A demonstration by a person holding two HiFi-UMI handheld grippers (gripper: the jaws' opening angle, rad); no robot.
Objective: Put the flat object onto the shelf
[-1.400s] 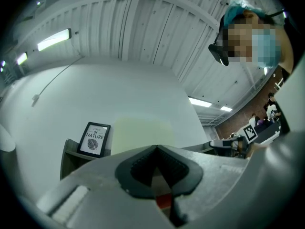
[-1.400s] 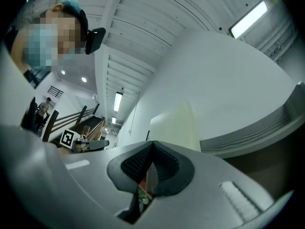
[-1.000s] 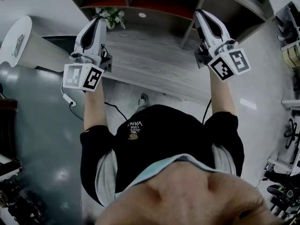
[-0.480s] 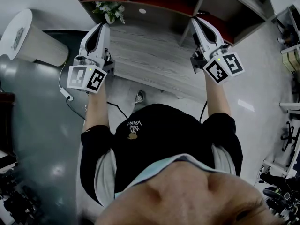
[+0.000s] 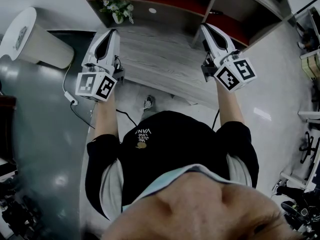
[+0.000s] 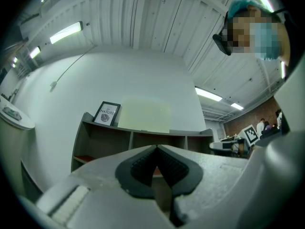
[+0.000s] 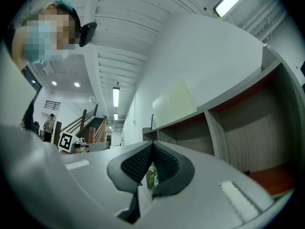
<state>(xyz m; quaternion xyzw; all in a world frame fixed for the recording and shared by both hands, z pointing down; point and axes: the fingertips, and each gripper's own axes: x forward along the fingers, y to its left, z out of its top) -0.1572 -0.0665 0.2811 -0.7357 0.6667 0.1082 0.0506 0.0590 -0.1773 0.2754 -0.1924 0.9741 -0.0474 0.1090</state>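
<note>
Opening both jaws is advised before any pickup: the left gripper [image 5: 110,32] and right gripper [image 5: 204,27] are clamped together, empty, above the grey wood-grain tabletop [image 5: 160,59]. A pale flat rectangular panel [image 6: 144,115], possibly the task's object, is seen leaning atop the far grey open-fronted shelf [image 6: 102,140], well apart from the fingers [image 6: 140,163].

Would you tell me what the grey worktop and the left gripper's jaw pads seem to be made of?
The grey worktop looks like wood or wood-look laminate, matt: long grain streaks run across it. The pads of the left gripper look like black rubber or soft plastic, matt, going by their fine ribbed texture.
</note>
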